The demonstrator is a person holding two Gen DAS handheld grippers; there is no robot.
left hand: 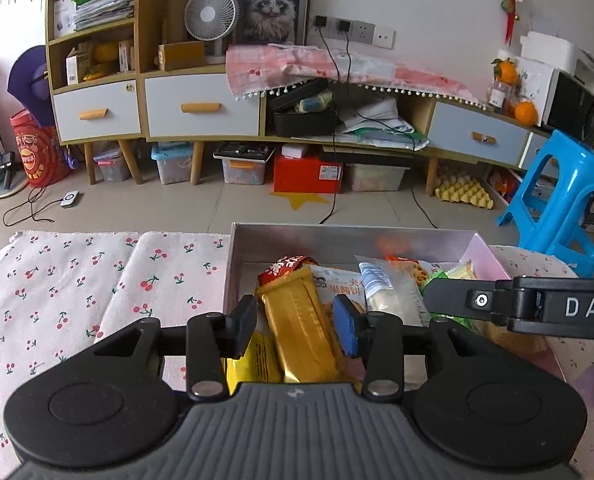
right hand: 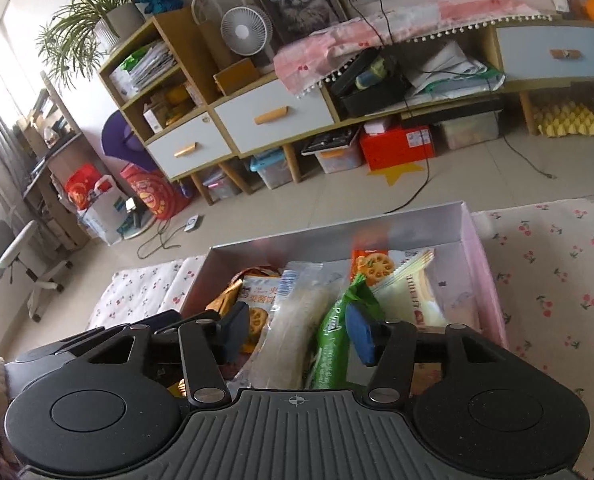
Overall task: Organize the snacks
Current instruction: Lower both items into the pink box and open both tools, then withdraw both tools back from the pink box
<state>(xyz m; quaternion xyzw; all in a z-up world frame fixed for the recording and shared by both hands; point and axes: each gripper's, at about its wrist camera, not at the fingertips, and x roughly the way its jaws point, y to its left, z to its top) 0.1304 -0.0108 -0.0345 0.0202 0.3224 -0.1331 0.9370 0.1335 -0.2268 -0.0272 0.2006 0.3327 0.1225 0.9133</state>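
Note:
A silver-lined pink box (left hand: 337, 238) (right hand: 477, 264) sits on a cherry-print cloth and holds several snack packets. My left gripper (left hand: 295, 326) hovers over the box's near left part, open, with a gold packet (left hand: 301, 320) lying between its pads and a small gap on each side. A yellow packet (left hand: 253, 360) lies beneath. My right gripper (right hand: 299, 332) is open above a translucent white packet (right hand: 293, 320) and a green packet (right hand: 333, 332); the green one lies close to the blue pad. One black finger of the right gripper (left hand: 457, 300) reaches in from the right.
Cherry-print cloth (left hand: 77, 280) (right hand: 557, 280) spreads on both sides of the box. Further in lie a lotus-root snack packet (right hand: 373, 264) and a clear cake packet (right hand: 413, 292). Beyond are tiled floor, a blue stool (left hand: 557, 208) and a long cabinet (left hand: 201, 108).

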